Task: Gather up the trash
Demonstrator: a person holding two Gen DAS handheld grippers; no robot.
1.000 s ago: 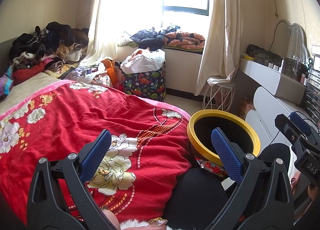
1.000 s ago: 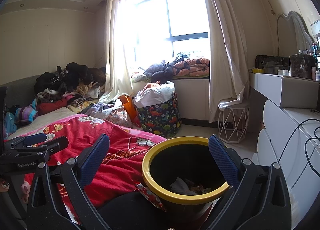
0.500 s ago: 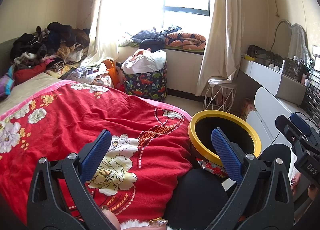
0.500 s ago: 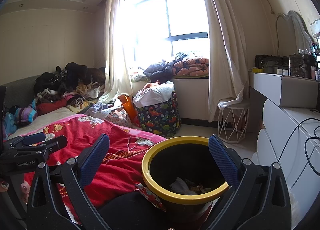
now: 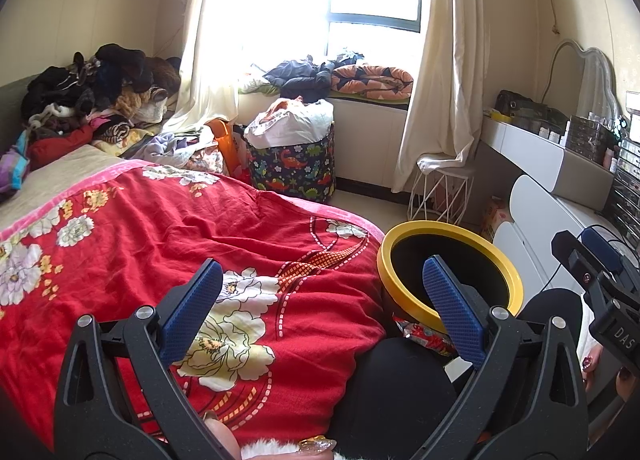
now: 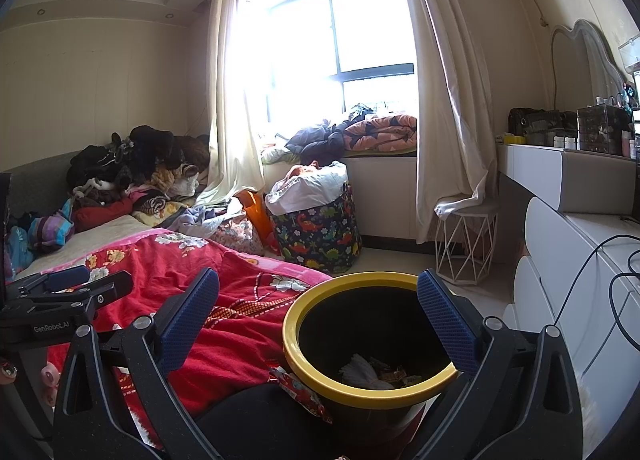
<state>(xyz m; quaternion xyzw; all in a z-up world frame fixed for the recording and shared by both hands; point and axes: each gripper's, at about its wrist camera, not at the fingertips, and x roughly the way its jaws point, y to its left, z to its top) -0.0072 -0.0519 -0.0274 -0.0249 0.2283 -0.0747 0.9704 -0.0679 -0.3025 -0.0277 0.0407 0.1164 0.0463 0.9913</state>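
trash bin [image 6: 370,390] unmoved; left tool [image 5: 320,310] and right tool [image 6: 318,314] stay spread, empty.

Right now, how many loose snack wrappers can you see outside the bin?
1: a red wrapper wedged against the near-left outside of the yellow-rimmed bin, beside the red blanket. More may be hidden under bedding or behind the bin.
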